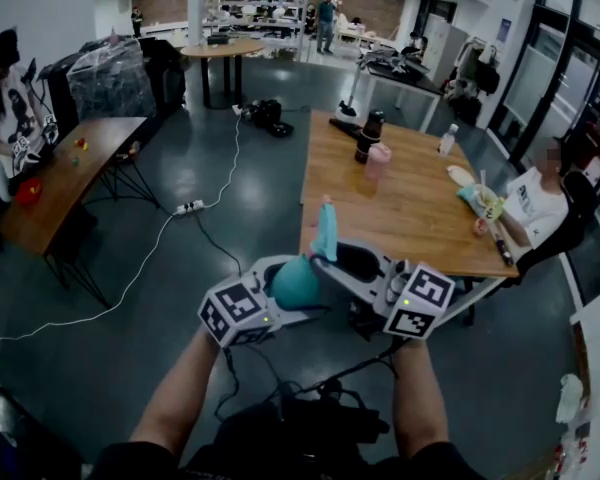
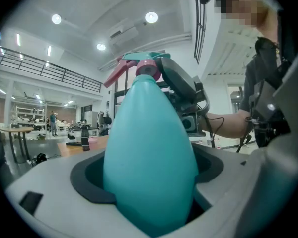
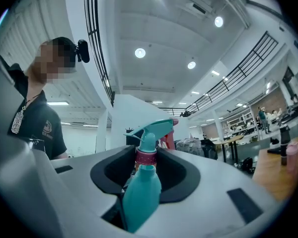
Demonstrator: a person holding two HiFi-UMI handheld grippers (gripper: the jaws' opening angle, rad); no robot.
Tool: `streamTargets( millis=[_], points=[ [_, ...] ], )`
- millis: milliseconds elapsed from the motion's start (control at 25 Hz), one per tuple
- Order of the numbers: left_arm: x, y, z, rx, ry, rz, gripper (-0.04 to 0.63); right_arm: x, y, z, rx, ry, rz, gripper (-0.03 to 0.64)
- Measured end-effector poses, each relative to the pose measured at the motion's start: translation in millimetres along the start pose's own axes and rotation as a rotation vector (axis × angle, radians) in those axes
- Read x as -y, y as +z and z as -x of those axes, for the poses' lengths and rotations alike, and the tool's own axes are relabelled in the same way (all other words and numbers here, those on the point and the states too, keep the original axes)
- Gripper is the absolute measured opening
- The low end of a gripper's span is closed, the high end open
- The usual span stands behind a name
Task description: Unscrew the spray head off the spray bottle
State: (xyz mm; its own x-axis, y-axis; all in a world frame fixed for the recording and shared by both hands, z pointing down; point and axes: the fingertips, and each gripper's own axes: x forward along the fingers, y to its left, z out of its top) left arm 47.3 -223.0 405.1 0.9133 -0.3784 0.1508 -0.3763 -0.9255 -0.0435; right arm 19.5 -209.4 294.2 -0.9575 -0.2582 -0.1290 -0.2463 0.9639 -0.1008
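A wide hall with a dark grey floor (image 1: 110, 368), white ceiling lights and a railed upper gallery. A wooden counter (image 1: 410, 208) stands ahead. Near its far edge are a dark bottle (image 1: 368, 136) and a pink cup (image 1: 378, 160), touching or just beside each other, with a small white bottle (image 1: 447, 140) toward the far right corner. A person (image 1: 535, 203) sits at the counter's right edge, beside some small things too blurred to name. A second counter (image 1: 70, 168) along the left carries a few small coloured pieces, and another person (image 1: 5, 108) stands at its far end. A white cable (image 1: 150, 253) crosses the floor to a power strip (image 1: 188, 207), and a round table (image 1: 222, 50) stands far back.

The teal spray bottle (image 1: 296, 282) is held in the air in front of the counter's near edge, resting on nothing, its neck rising away from the camera. The left gripper (image 1: 280, 290) has its jaws clamped on the bottle's wide body, which fills the left gripper view (image 2: 151, 157). The right gripper (image 1: 342, 264) comes in from the other side. Its jaws stand fairly wide and close on the pink collar of the spray head (image 3: 150, 133), whose teal nozzle and pink trigger stick out above the pads. Both bare forearms (image 1: 180, 388) reach up from the bottom edge, and the two grippers meet nearly level, tip to tip
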Motion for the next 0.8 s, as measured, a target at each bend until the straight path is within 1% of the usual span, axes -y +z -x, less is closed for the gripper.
streamTargets(
  millis=[160, 520, 800],
  points=[
    [-9, -10, -3, -0.037, 0.062, -0.007, 0.433, 3, 8, -2, 0.001, -0.066, 0.062, 0.137],
    [-18, -29, -4, -0.079, 0.112, 0.004, 0.433, 10, 39, 0, 0.062, -0.173, 0.127, 0.137],
    [-27, -41, -5, -0.113, 0.159, 0.010, 0.433, 15, 58, 8, 0.116, -0.215, 0.149, 0.138]
  ],
)
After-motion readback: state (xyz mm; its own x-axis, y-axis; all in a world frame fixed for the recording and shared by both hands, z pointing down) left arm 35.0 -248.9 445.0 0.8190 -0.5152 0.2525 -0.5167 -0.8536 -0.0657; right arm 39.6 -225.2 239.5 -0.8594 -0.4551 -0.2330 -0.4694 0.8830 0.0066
